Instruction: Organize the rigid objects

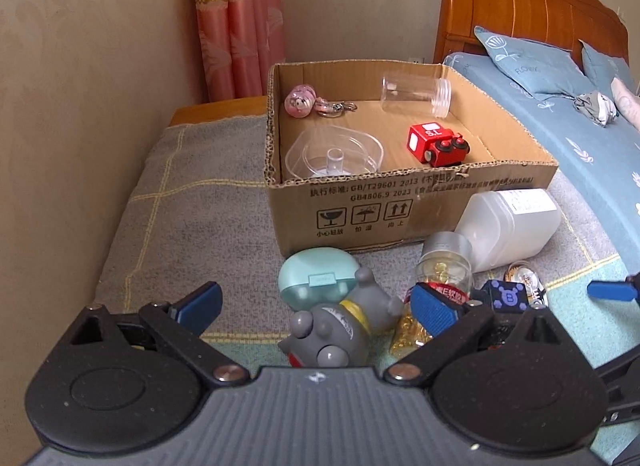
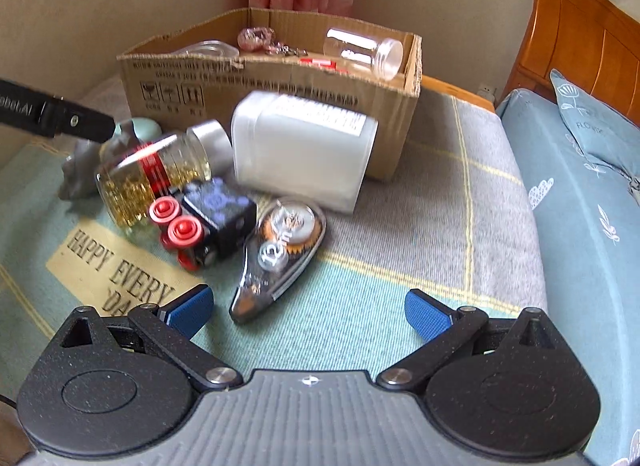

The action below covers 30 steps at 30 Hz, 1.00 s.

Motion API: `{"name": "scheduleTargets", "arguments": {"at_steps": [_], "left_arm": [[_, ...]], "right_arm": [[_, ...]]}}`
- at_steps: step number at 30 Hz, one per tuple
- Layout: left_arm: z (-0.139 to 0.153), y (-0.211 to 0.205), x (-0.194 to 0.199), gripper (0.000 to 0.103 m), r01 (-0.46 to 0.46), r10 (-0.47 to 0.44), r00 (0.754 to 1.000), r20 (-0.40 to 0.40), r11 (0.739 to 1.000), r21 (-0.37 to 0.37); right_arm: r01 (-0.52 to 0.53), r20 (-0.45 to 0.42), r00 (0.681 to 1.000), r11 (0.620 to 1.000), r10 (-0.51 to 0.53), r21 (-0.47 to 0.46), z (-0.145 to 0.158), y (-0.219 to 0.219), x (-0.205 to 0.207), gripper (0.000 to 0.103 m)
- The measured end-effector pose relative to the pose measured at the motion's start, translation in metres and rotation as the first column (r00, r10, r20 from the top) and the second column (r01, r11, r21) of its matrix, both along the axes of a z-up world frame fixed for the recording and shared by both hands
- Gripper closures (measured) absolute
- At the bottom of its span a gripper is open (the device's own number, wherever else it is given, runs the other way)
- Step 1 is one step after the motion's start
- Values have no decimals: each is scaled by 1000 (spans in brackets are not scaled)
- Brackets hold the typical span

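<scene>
While both grippers are hovering wide open, left gripper (image 1: 316, 308) is lining up on grey toy (image 1: 334, 332) at 6 o'clock; right gripper (image 2: 308, 312) is idling w/ tape dispenser (image 2: 276, 254) at 12. Next, I'd guess: close on toy, lift to box (image 1: 400, 201).

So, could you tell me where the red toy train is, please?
In the left wrist view, the red train sits inside the cardboard box, front right, below the clear jar.

Matt corrugated cardboard box (image 1: 400, 201), frosted plastic bottle (image 2: 304, 145), glossy clear plastic jar (image 1: 416, 94), woven cloth blanket (image 2: 400, 234).
</scene>
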<state>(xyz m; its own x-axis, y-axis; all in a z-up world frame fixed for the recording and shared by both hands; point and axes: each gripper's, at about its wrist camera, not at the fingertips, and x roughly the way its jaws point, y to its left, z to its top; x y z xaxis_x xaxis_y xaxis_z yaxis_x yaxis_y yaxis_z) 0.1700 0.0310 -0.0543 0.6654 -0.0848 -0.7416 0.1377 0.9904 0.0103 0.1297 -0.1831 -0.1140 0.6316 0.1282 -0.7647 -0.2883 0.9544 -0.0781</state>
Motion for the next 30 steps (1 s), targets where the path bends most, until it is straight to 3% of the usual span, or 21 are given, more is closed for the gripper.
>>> {"name": "scheduleTargets", "arguments": {"at_steps": [9,16,30], "left_arm": [[-21,-6,19,3,-35,36,999,-39,999,12],[-19,6,5,2,-26,24,999,-48,999,-31],[-19,13,-31,2,31,-31,998,-54,999,11]], "right_arm": [[97,22,995,993,-99,64,-4,-22,1,0],[146,15,989,987,-148,61,-3,-41,2,0],[236,27,971,969,-238,67,-6,-67,4,0]]}}
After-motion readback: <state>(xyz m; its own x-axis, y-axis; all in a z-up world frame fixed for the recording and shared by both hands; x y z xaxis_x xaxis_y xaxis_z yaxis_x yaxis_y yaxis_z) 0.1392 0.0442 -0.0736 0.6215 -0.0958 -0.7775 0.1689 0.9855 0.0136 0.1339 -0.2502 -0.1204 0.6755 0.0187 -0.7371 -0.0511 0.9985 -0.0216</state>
